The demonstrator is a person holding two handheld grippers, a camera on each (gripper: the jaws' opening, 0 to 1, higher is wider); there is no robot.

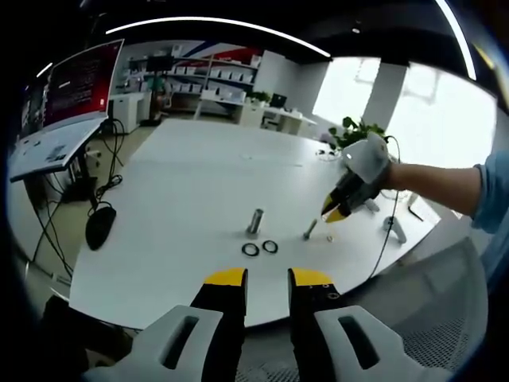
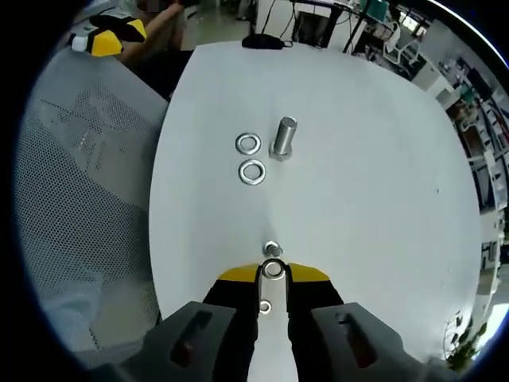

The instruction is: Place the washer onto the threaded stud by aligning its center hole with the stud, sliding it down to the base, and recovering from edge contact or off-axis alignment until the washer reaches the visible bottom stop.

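Note:
A small threaded stud stands on the white table just beyond my right gripper. Its jaws are shut on a silver washer, held close over the stud's near side. In the left gripper view the right gripper hovers just right of that stud, which looks slightly tilted. A larger upright bolt stands further along, with two loose washers beside it. My left gripper hangs off the table's near edge, open and holding nothing.
A black mouse with its cable lies at the table's left end. A grey mesh chair sits against the table edge. A monitor on a stand is off to the left. The left gripper's yellow tip shows far off.

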